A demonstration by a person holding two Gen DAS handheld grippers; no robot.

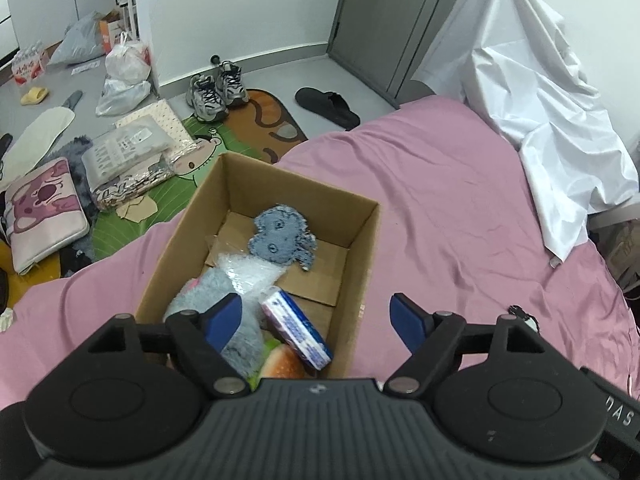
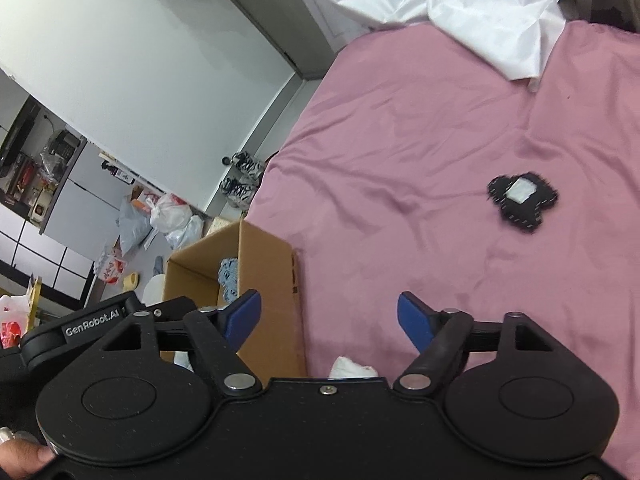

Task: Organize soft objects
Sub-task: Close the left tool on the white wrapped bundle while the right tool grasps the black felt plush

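- The cardboard box (image 1: 256, 240) sits on the pink bed (image 1: 440, 200), near its left edge, with its long axis running away from the left camera and its mouth facing up.
- Inside the box, from left to right: a grey plush toy (image 1: 208, 292) at the near left, a crinkly clear bag (image 1: 248, 272), a flat blue fuzzy patch (image 1: 282, 236) lying towards the far end, and a purple-and-blue packet (image 1: 296, 332) tilted on its edge, its long axis slanting from far left to near right.
- The left tool (image 1: 316, 316) hangs over the near end of the box with its blue pads apart and nothing between them.
- The right tool (image 2: 330, 316) is also spread apart and empty, pointing down at bare bed just right of the box.
- The small black fuzzy piece (image 2: 520, 200) with a white label lies flat on the bed, well apart from the box and ahead-right of the right tool; it is roughly cross-shaped, so it has no clear long axis.
- That piece looks like the next thing to box: I would bring the right tool over it, straddle its middle, press into the bedding and close across a narrow lobe.
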